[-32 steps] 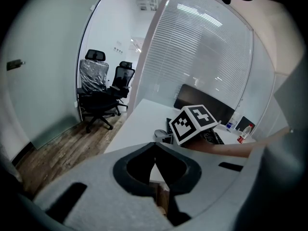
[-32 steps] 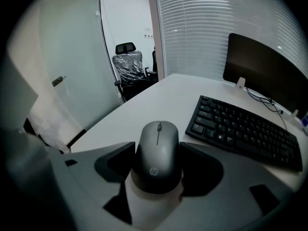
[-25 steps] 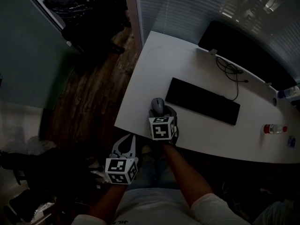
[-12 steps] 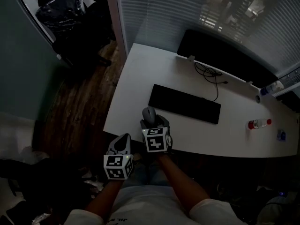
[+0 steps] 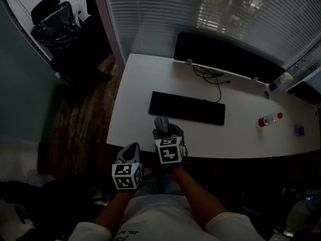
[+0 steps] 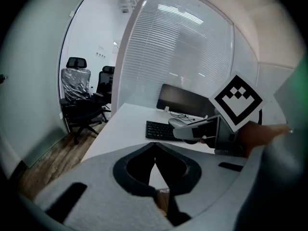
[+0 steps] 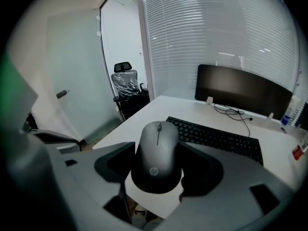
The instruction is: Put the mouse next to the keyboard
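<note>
My right gripper point(image 5: 162, 130) is shut on a grey mouse point(image 5: 160, 124), which it holds just over the white table point(image 5: 134, 87) near the front edge. The black keyboard point(image 5: 186, 108) lies a short way beyond the mouse, parallel to the front edge. In the right gripper view the mouse point(image 7: 158, 146) sits between the two jaws of the right gripper point(image 7: 158, 163), with the keyboard point(image 7: 216, 136) ahead and to the right. My left gripper point(image 5: 131, 153) hangs off the table's front edge, left of the right one. Its jaws meet at the tips and hold nothing point(image 6: 154, 146).
A dark monitor point(image 5: 220, 51) stands at the table's back with a black cable point(image 5: 208, 75) in front of it. A red-labelled bottle point(image 5: 269, 119) lies at the right. Office chairs point(image 5: 55, 29) stand on the wooden floor point(image 5: 80, 114) to the left.
The head view has swung, so the table sits more squarely in view. The right gripper still holds the mouse by the front edge. The left gripper has drawn up beside it.
</note>
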Demonstrator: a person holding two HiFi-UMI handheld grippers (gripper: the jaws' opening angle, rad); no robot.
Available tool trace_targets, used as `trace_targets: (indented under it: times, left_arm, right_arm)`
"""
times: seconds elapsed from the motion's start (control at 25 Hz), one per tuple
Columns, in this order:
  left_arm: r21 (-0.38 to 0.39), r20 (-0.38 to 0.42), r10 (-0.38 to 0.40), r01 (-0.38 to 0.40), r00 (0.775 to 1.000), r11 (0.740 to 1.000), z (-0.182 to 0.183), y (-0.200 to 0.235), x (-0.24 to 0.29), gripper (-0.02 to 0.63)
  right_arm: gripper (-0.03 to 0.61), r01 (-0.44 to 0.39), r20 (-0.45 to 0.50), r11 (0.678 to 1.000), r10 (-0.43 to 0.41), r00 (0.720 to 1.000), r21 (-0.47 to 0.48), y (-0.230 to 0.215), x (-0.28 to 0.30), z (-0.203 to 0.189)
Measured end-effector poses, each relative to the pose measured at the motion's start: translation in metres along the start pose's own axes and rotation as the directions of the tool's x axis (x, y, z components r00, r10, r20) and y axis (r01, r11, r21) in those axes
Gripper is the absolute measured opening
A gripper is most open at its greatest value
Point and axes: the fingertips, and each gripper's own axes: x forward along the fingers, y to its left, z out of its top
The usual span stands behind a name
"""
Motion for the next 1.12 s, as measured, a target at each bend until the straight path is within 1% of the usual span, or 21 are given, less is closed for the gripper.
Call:
trace_targets:
  times: [0.2, 0.4, 0.64, 0.84, 1.0, 1.12]
  left_arm:
    - [0.039, -0.01, -0.062, 0.063, 0.998, 0.997, 0.002, -0.033, 0.014, 0.005]
    - [0.072, -0.03, -0.133, 0.135, 0.991, 0.988, 0.003, -0.075, 0.033, 0.005]
    - [0.114, -0.055, -0.194, 0.199, 0.979, 0.973, 0.003, -0.125, 0.052, 0.005]
    - [0.125, -0.08, -0.249, 0.257, 0.965, 0.958, 0.002, -0.17, 0.071, 0.005]
    - [0.147, -0.095, -0.269, 0.28, 0.959, 0.949, -0.001, -0.199, 0.087, 0.005]
    - [0.152, -0.099, -0.275, 0.288, 0.956, 0.946, -0.001, -0.217, 0.098, 0.005]
  right_arm:
    - [0.293, 0.057, 0.008, 0.997, -0.057, 0.998, 0.052, -0.04, -0.021, -0.011]
    - [0.293, 0.093, -0.002, 0.99, -0.094, 0.996, 0.106, -0.082, -0.04, -0.029]
    - [0.293, 0.163, -0.008, 0.973, -0.164, 0.986, 0.163, -0.138, -0.069, -0.049]
    - [0.293, 0.217, -0.012, 0.955, -0.219, 0.976, 0.201, -0.186, -0.09, -0.066]
    - [0.293, 0.245, -0.03, 0.941, -0.245, 0.969, 0.236, -0.219, -0.101, -0.082]
    - [0.293, 0.267, -0.034, 0.934, -0.267, 0.963, 0.237, -0.245, -0.107, -0.093]
